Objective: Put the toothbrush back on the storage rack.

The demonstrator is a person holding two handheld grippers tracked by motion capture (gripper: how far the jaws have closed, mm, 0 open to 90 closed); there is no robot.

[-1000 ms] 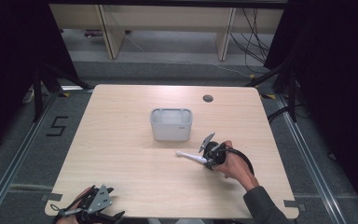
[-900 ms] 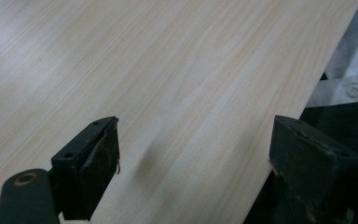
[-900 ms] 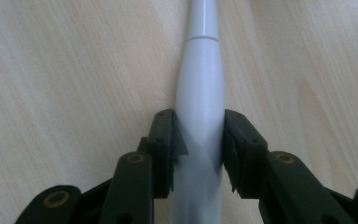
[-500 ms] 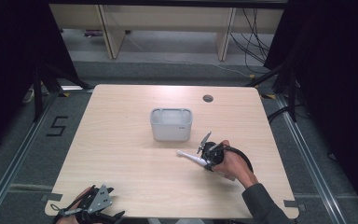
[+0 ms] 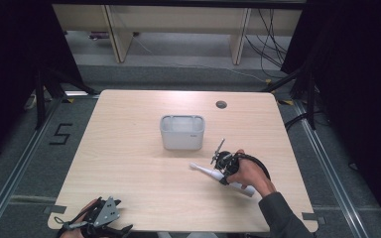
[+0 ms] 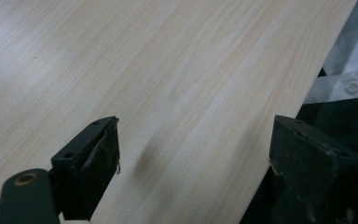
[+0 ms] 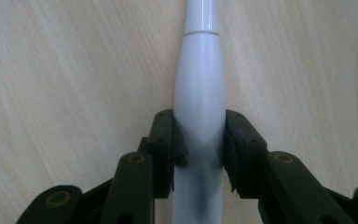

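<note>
Right gripper shifted slightly toward the near edge over the last second, and the white plastic electric toothbrush went with it; left side unchanged.

Right gripper: jaws clenched on the toothbrush handle, one pad pressed on each flank. Brush body runs straight up between the jaws, with a seam ring where it narrows to the neck. In the high view the toothbrush lies flat on the light wood-grain table, right of centre, head end pointing left, butt end sticking out past the hand on the near-right side.

Grey rectangular plastic bin sits upright mid-table, just beyond and left of the brush head, apart from it. Bare wood between them. Small round dark grommet hole near the far edge, well apart.

Left gripper at the near-left table corner, grey three-cornered plate on top. Left gripper view: jaws spread wide, nothing between them, left gripper hanging over the table edge, a white buttoned garment beyond that edge.

Dark floor with rails around the table, a "5" marking at left.
</note>
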